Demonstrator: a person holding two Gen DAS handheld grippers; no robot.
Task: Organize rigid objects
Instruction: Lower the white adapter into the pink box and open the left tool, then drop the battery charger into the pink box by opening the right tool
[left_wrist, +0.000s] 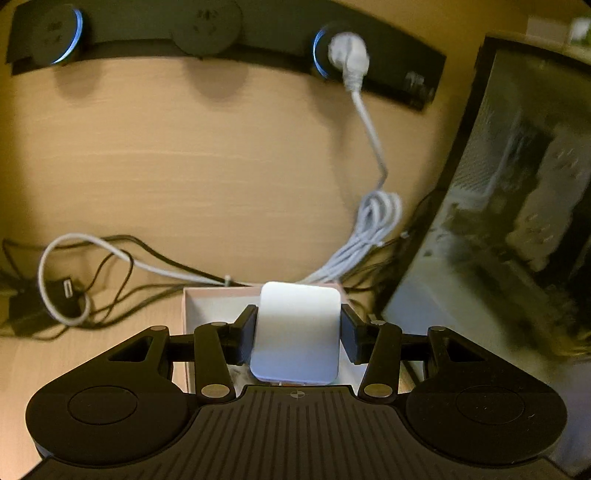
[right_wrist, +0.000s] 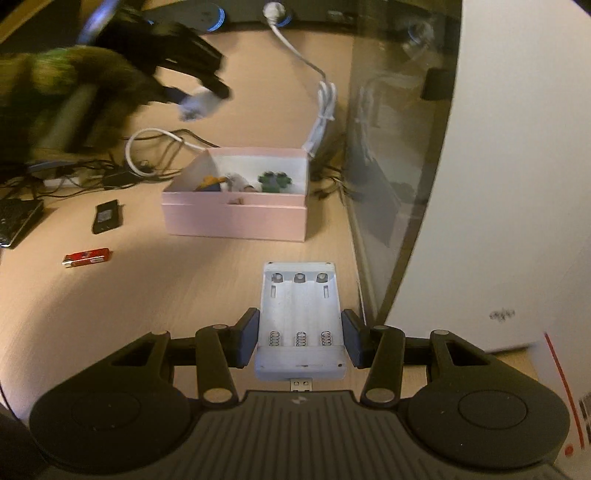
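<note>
Warm, yellowish indoor light over both views, fairly dim; the wooden desk glows amber and smears into streaks in the left view; soft round shadows hang under the sockets on the black power strip, whose rings shine blue; the dark glass panel gives murky, blurred reflections; heavy fisheye bending, corners blacked out; in the right view the sleeve is a smeared blur, the pink box fairly sharp, the white wall bright.

Black ribbed hand-held gripper, silver pivot screws, blue-grey pads.
</note>
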